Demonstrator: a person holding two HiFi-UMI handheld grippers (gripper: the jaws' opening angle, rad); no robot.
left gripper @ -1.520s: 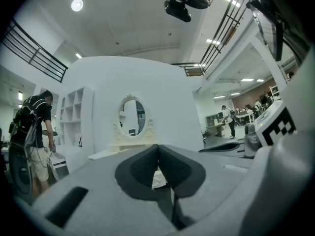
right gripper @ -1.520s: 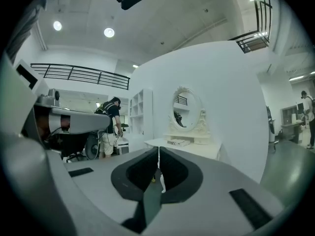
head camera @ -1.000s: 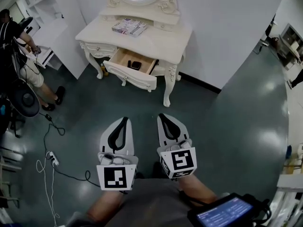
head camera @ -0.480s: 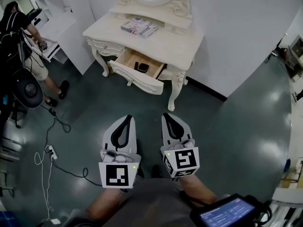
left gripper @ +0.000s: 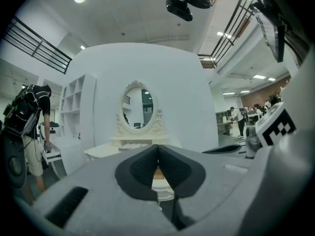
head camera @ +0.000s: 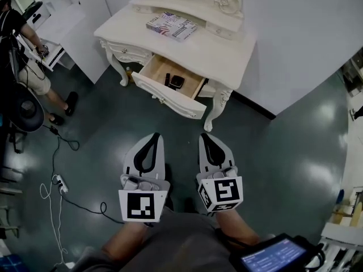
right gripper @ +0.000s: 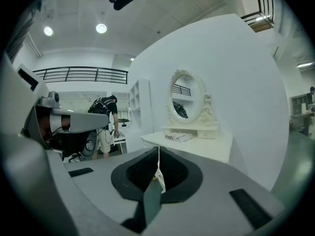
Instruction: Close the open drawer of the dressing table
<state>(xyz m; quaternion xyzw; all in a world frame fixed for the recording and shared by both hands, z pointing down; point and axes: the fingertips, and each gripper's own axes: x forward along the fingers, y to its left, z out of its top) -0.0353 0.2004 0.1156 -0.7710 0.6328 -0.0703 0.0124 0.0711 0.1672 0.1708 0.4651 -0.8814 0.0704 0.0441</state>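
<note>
Drawer (head camera: 169,97) hangs wide open under the cream counter (head camera: 227,52), with a small dark object (head camera: 176,82) inside. Left claw (head camera: 153,136) and right claw (head camera: 204,136) are both pressed together, empty and well short of it. Nothing closed yet, the whole push remains.

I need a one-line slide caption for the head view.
Left claw and right claw, both shut, face a dressing table with its drawer open.

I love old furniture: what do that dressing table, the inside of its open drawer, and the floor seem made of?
Dressing table: probably wood painted matte cream, going by the carved scrolls on its legs, though moulded resin is possible.
Drawer inside: bare light-brown wood or board, unpainted.
Floor: smooth dark-green glossy coating, perhaps epoxy; lights reflect in it.
</note>
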